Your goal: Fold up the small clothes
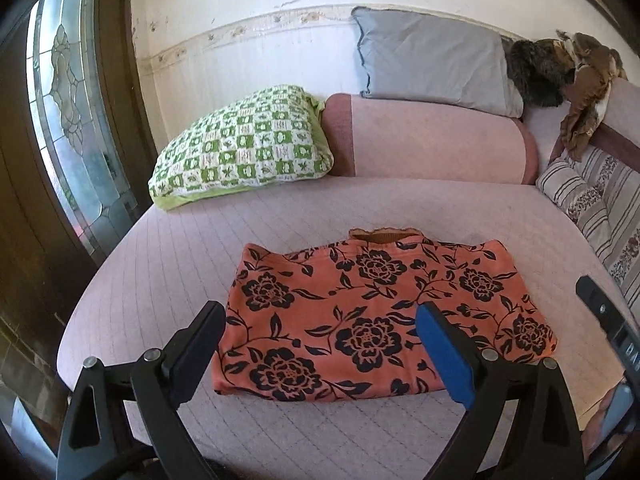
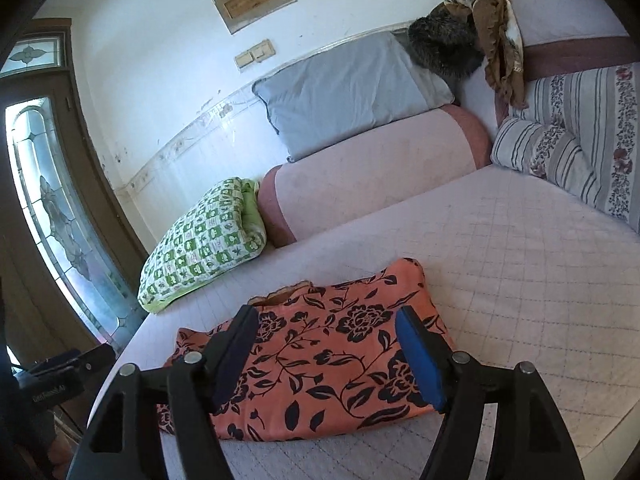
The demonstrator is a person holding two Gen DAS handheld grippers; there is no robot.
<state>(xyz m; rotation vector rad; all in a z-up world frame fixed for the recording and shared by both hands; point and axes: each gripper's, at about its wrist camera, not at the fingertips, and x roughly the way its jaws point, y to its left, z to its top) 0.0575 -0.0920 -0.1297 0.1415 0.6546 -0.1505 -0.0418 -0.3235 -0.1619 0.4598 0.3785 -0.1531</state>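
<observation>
An orange garment with black flowers [image 1: 376,312] lies folded into a flat rectangle on the pink quilted bed [image 1: 168,280]. In the left wrist view my left gripper [image 1: 320,320] hovers above the garment's near edge, open, with nothing between its black and blue pads. In the right wrist view the same garment [image 2: 320,352] lies below my right gripper [image 2: 326,324], which also stands open and empty above the cloth. Part of the other gripper's body shows at each view's side.
A green checked pillow [image 1: 244,144] lies at the back left beside a pink bolster [image 1: 432,140]. A grey pillow [image 1: 432,60] leans on the wall, with dark and brown clothes [image 1: 560,68] at the back right. A striped floral cushion [image 1: 600,204] is right, a glass-panelled door [image 1: 68,120] left.
</observation>
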